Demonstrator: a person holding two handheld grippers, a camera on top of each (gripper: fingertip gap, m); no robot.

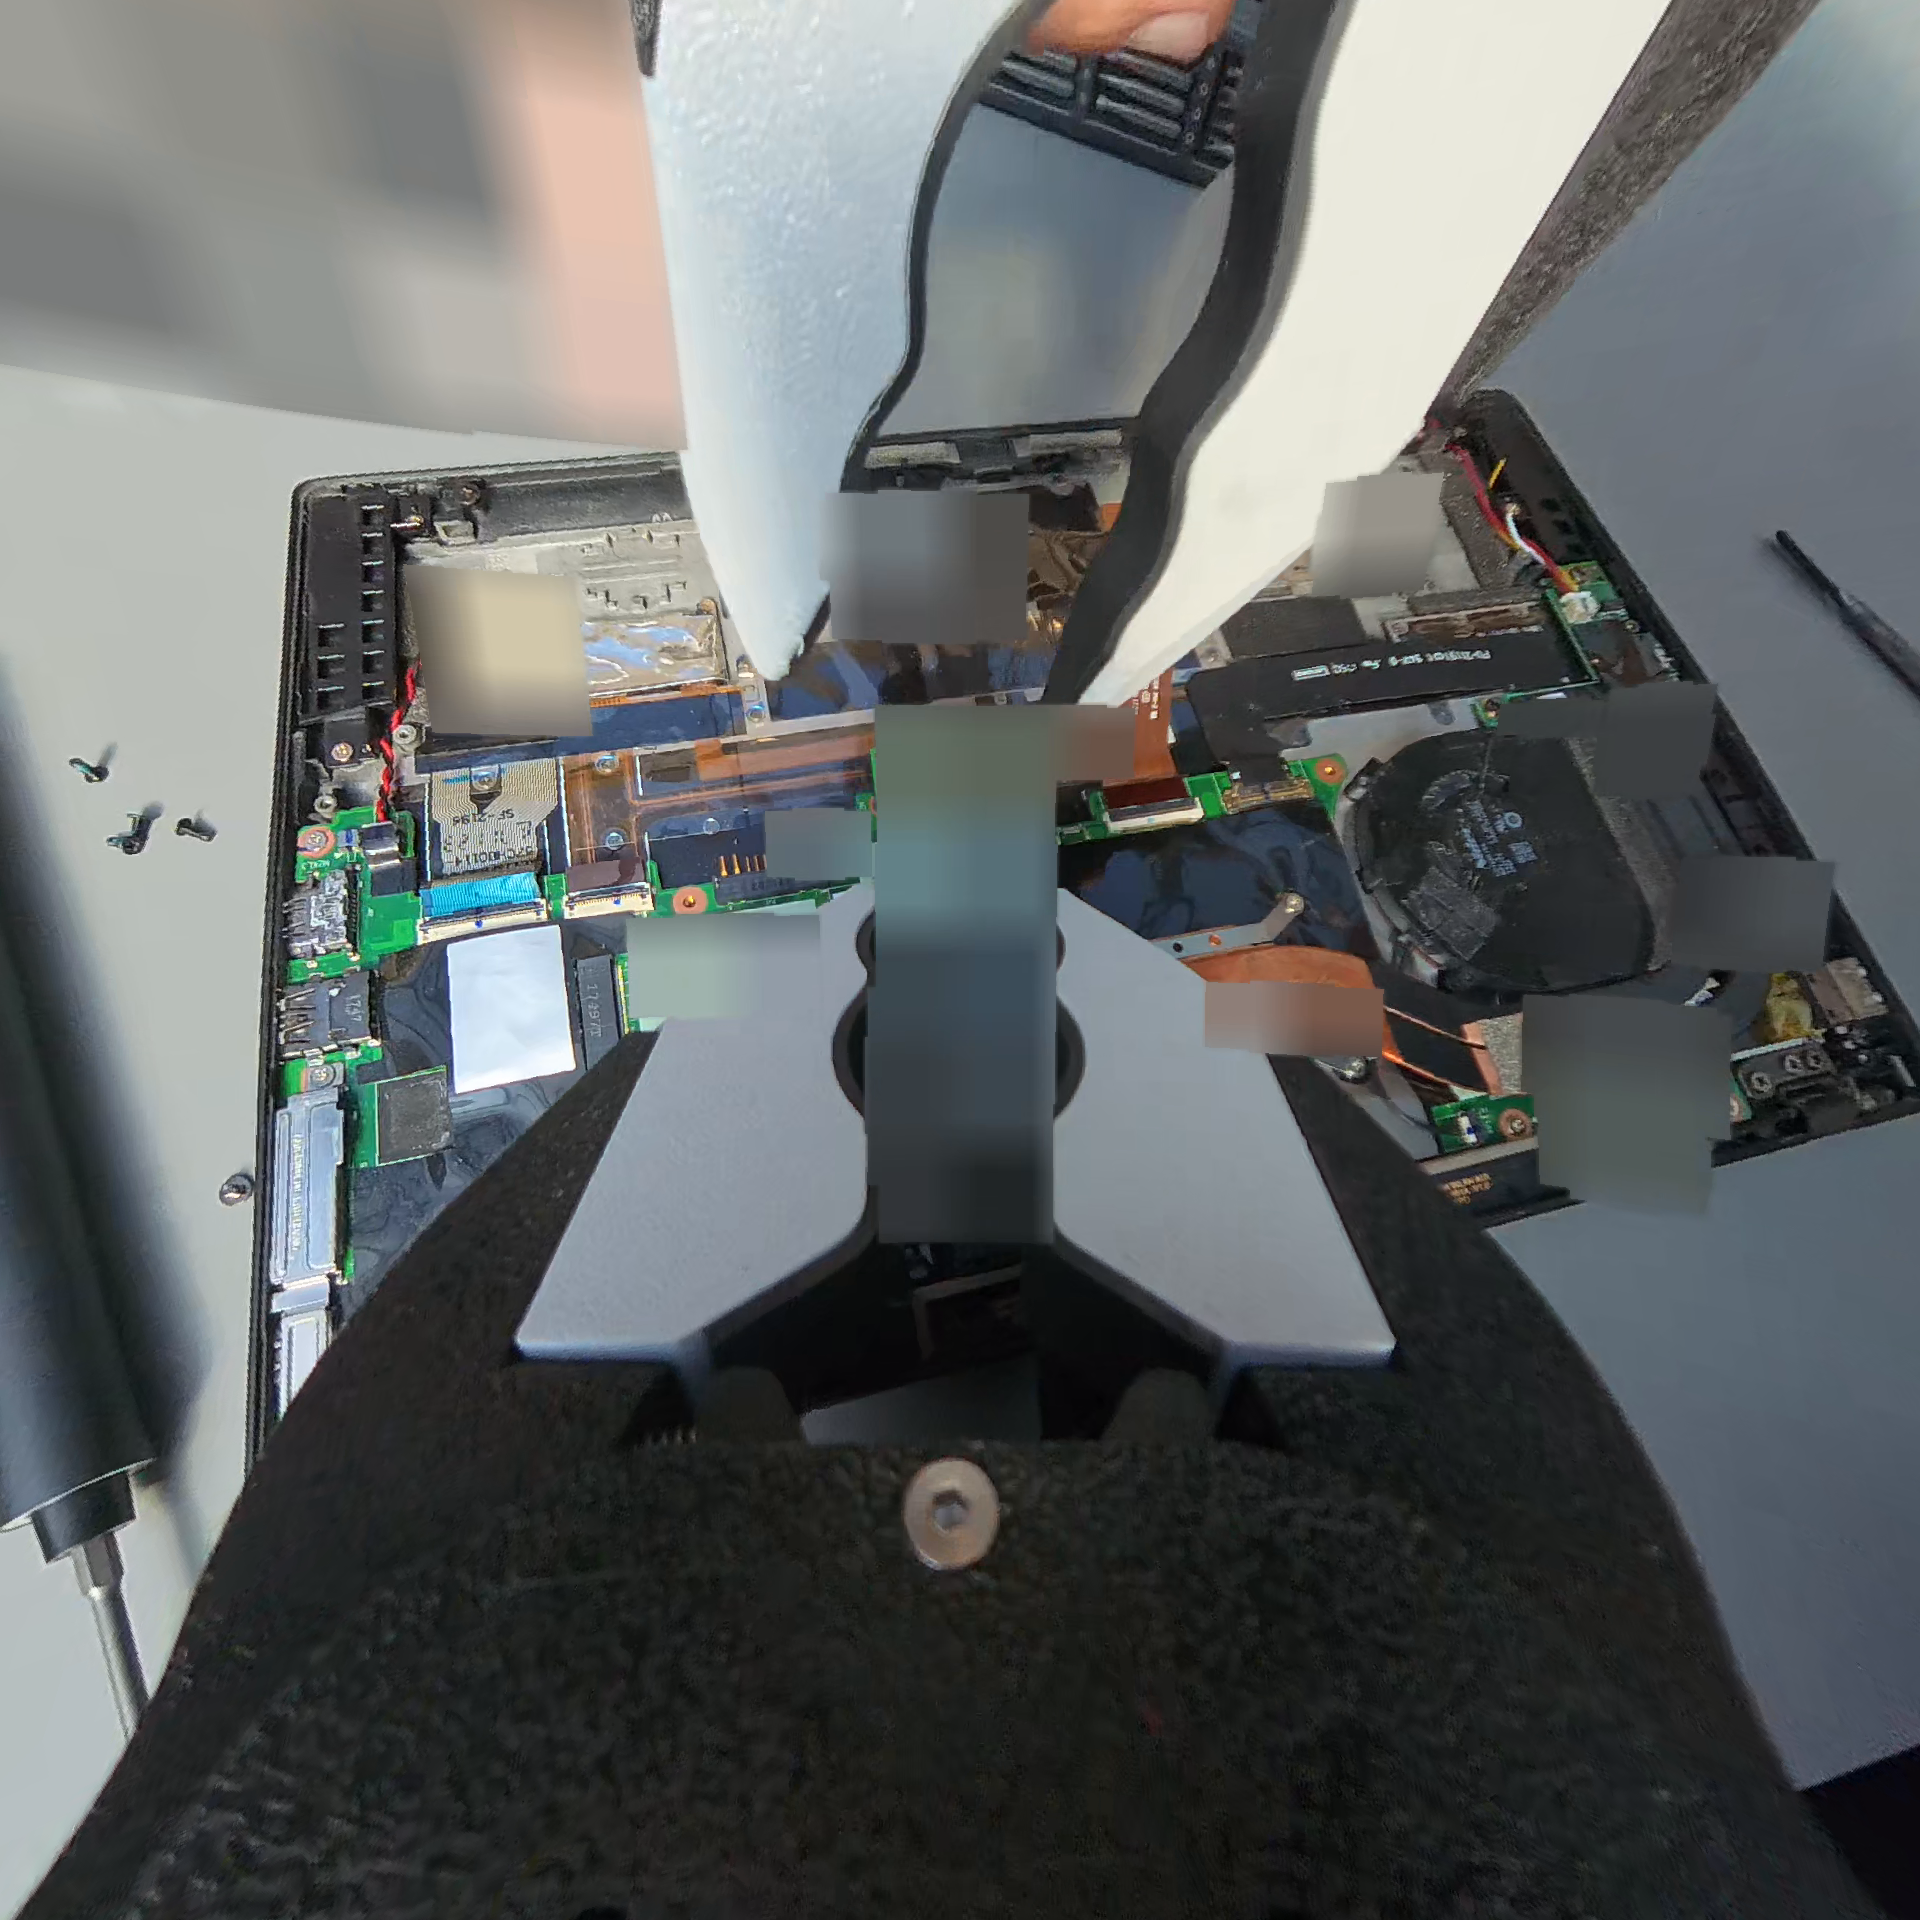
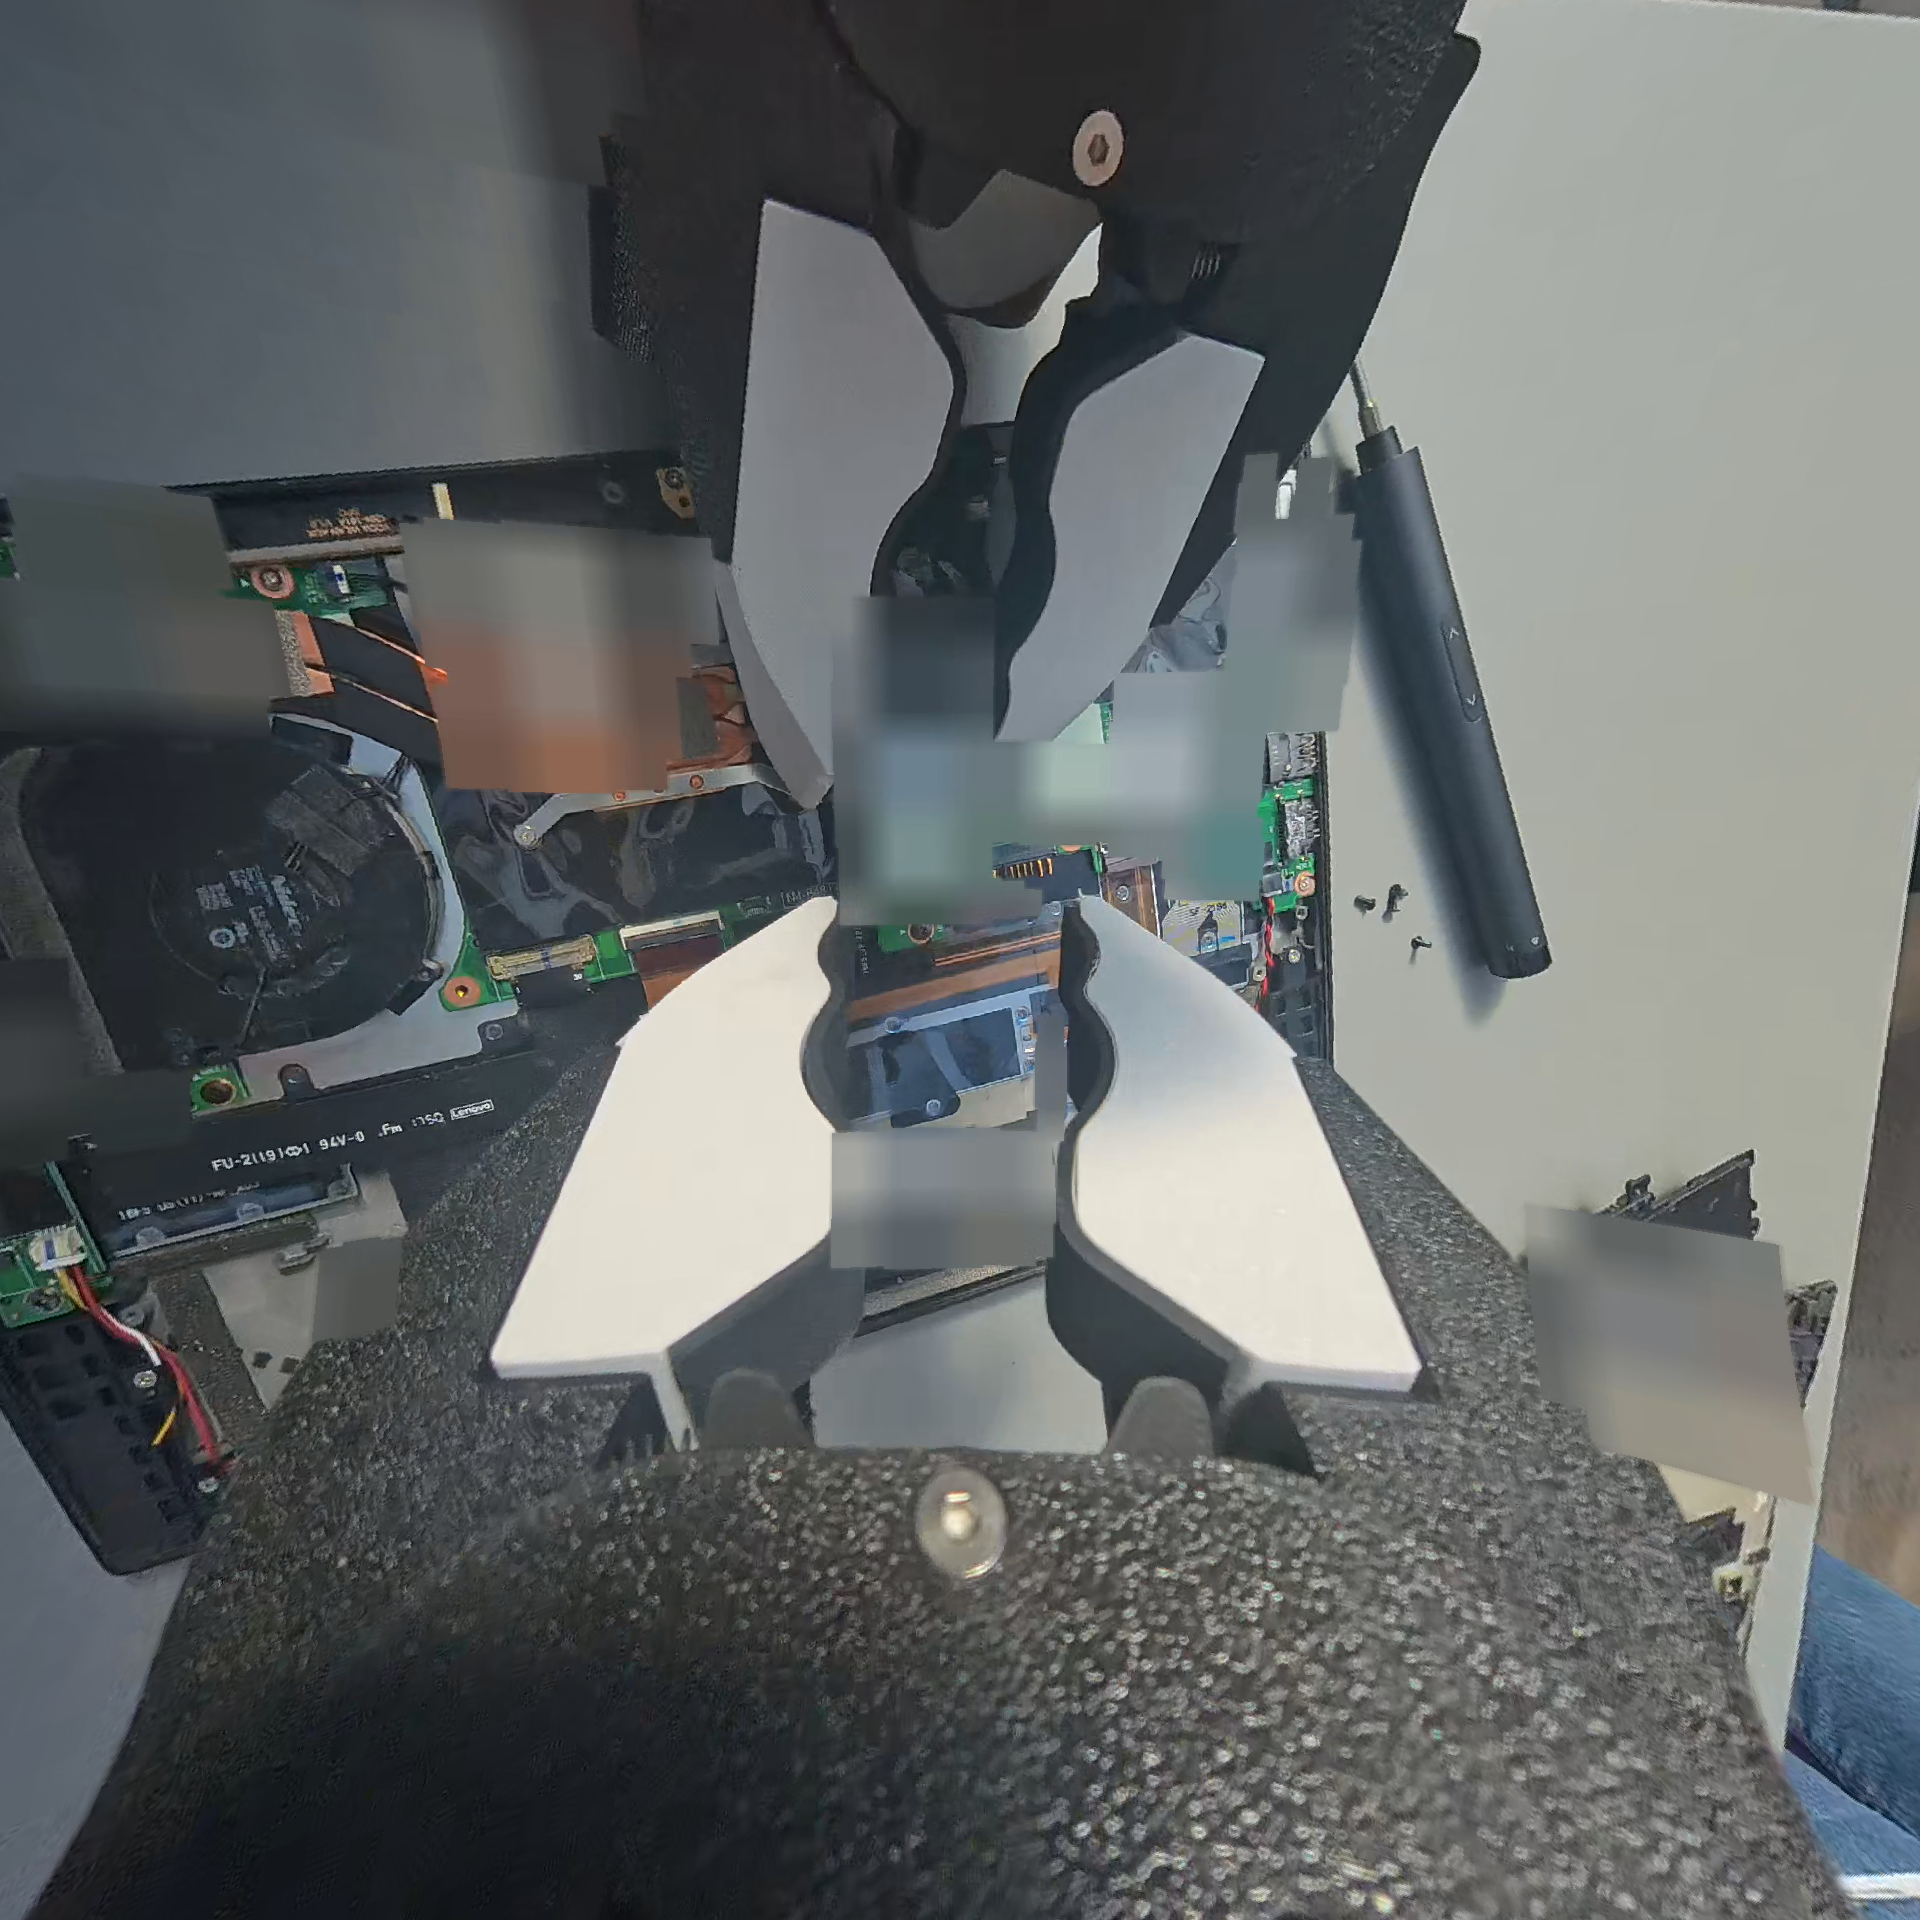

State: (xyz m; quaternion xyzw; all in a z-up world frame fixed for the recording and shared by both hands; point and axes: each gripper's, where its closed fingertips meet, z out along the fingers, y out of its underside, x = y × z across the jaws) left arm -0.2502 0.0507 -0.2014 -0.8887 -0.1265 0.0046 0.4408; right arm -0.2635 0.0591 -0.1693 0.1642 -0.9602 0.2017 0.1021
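An opened laptop (image 1: 272,935) lies on a grey table with its green circuit board (image 1: 390,920), copper heat pipes and black fan (image 1: 1496,862) bare. My left gripper (image 1: 961,904) hovers low over the middle of the board with its jaws apart; a blurred patch covers most of the gap. My right gripper (image 2: 951,914) faces it from the far side, jaws apart, with a metal shield (image 2: 935,1049) showing through the gap. The two pairs of fingertips stand close, tip to tip. Each gripper also shows in the other's view: the right (image 1: 935,665), the left (image 2: 914,758).
A grey electric screwdriver (image 2: 1455,707) lies beside the laptop, also in the left wrist view (image 1: 52,1143). A few loose black screws (image 1: 135,821) lie next to it. A thin black tool (image 1: 1849,613) lies on the other side. A black part (image 2: 1714,1195) sits at the table edge. Both grippers' tips are close together, under 4 cm apart. The metal shield (image 2: 935,1049) is about 7 cm from both grippers' fingertips.
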